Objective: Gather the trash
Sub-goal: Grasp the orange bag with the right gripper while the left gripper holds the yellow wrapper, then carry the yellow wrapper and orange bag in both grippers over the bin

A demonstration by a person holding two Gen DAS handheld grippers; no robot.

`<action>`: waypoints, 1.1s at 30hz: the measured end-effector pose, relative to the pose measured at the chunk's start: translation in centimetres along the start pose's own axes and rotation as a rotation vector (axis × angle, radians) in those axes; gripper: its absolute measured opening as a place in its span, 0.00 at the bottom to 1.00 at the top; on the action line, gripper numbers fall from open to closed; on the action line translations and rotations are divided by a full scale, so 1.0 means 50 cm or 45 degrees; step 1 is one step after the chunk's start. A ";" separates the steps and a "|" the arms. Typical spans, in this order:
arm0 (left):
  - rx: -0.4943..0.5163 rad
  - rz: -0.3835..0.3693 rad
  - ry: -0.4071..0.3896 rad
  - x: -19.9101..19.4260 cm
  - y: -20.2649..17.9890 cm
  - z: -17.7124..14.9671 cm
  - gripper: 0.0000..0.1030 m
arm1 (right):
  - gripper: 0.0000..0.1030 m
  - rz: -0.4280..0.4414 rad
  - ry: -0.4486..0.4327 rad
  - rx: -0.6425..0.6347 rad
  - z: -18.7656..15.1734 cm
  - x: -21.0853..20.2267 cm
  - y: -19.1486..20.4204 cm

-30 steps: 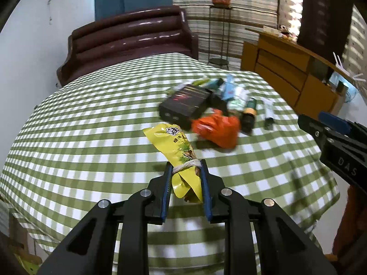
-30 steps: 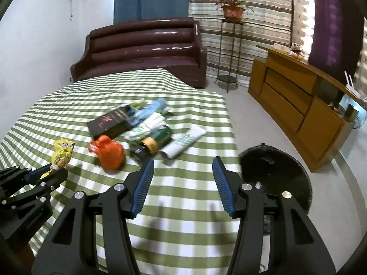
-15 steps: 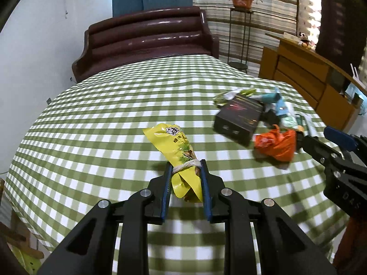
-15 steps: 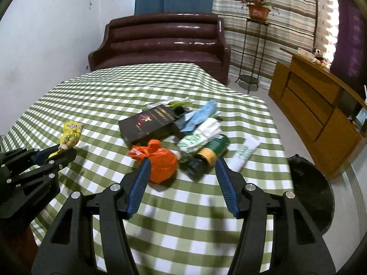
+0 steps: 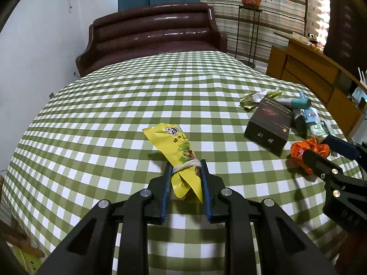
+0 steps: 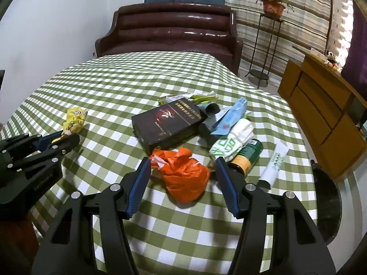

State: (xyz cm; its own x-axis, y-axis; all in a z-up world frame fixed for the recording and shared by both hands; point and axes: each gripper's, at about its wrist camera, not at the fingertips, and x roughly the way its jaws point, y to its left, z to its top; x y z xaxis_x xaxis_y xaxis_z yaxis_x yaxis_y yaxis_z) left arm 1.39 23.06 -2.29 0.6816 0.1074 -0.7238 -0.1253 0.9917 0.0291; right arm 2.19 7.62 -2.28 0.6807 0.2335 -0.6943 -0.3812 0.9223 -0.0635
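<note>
My left gripper [image 5: 185, 170] is shut on a yellow snack packet [image 5: 175, 147] tied with string, held over the green checked tablecloth [image 5: 114, 114]; the packet also shows in the right wrist view [image 6: 74, 119]. My right gripper [image 6: 183, 167] is open, its fingers either side of a crumpled orange plastic bag [image 6: 183, 175], which also shows in the left wrist view [image 5: 305, 150]. Behind the bag lie a black box [image 6: 167, 121], a blue wrapper [image 6: 231, 116], a white-green packet [image 6: 231, 142], a green bottle [image 6: 248, 155] and a white tube [image 6: 276, 160].
A dark round bin [image 6: 325, 197] stands beside the table's right edge. A brown sofa [image 6: 174, 29] is behind the table, a wooden cabinet [image 6: 325, 114] to the right, and a plant stand [image 6: 266, 45] at the back.
Both grippers have swung left and closer to the pile. The right gripper now brackets the orange bag. The left gripper still holds the yellow packet.
</note>
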 end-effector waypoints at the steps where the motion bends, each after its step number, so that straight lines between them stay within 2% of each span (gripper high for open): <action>1: 0.001 0.000 0.000 0.001 0.002 0.000 0.23 | 0.55 0.000 0.006 -0.004 0.001 0.004 0.004; 7: -0.009 -0.004 0.013 0.007 0.009 -0.006 0.23 | 0.55 -0.012 0.037 -0.029 -0.004 0.020 0.016; 9: -0.012 -0.004 0.016 0.010 0.011 -0.004 0.23 | 0.49 -0.009 0.050 -0.033 -0.007 0.023 0.018; 19: -0.014 -0.002 0.003 0.000 0.009 -0.005 0.23 | 0.48 0.011 -0.002 -0.049 -0.012 -0.012 0.017; 27: 0.014 -0.044 -0.055 -0.040 -0.039 0.008 0.23 | 0.48 -0.051 -0.096 0.049 -0.017 -0.079 -0.061; 33: 0.071 -0.128 -0.087 -0.065 -0.120 0.017 0.23 | 0.48 -0.182 -0.126 0.151 -0.042 -0.120 -0.168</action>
State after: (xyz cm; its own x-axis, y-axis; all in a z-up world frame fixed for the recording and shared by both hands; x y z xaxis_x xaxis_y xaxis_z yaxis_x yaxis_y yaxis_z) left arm 0.53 16.82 0.47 0.7363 0.0103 -0.6766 -0.0151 0.9999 -0.0012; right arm -0.01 -2.20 0.90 0.7832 0.1213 -0.6099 -0.2036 0.9767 -0.0672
